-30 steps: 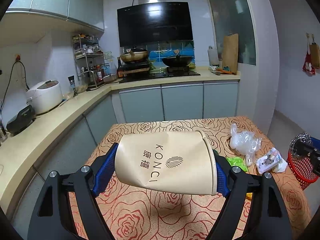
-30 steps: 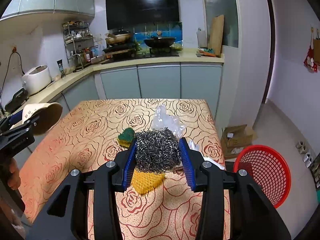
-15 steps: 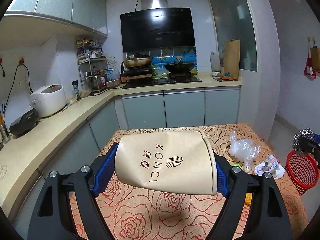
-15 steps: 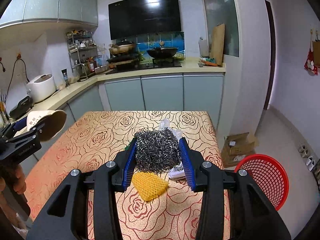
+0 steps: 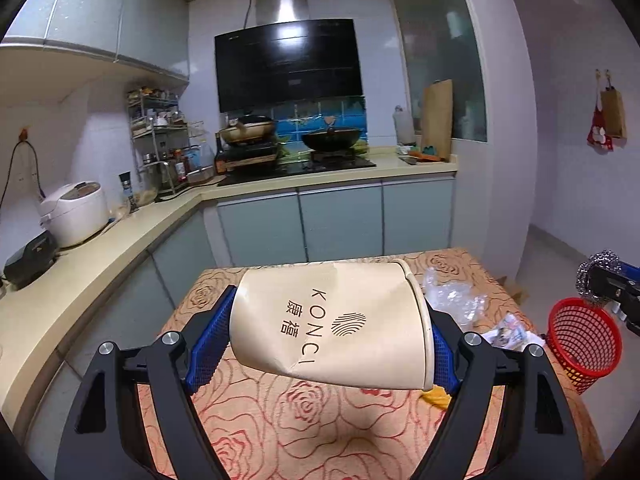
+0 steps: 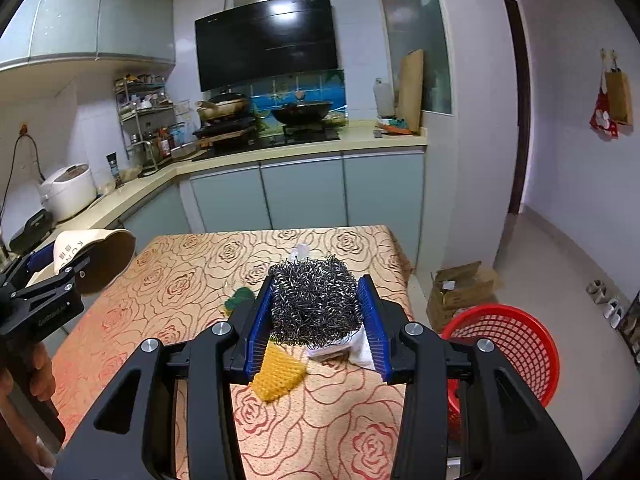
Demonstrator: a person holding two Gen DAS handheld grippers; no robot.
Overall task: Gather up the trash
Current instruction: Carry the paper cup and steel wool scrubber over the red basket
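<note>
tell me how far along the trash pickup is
Done: nothing visible in the red basket yet. In hand: left tool grips a dented paper cup; right tool grips a steel scourer. Left on the table: yellow sponge, clear plastic bag, wrapper.

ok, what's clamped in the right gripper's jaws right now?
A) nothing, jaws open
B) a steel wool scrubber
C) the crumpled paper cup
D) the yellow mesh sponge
B: in the right wrist view the steel wool scrubber sits pinched between the blue pads of the right gripper, above the table; the paper cup is in the left gripper.
</note>
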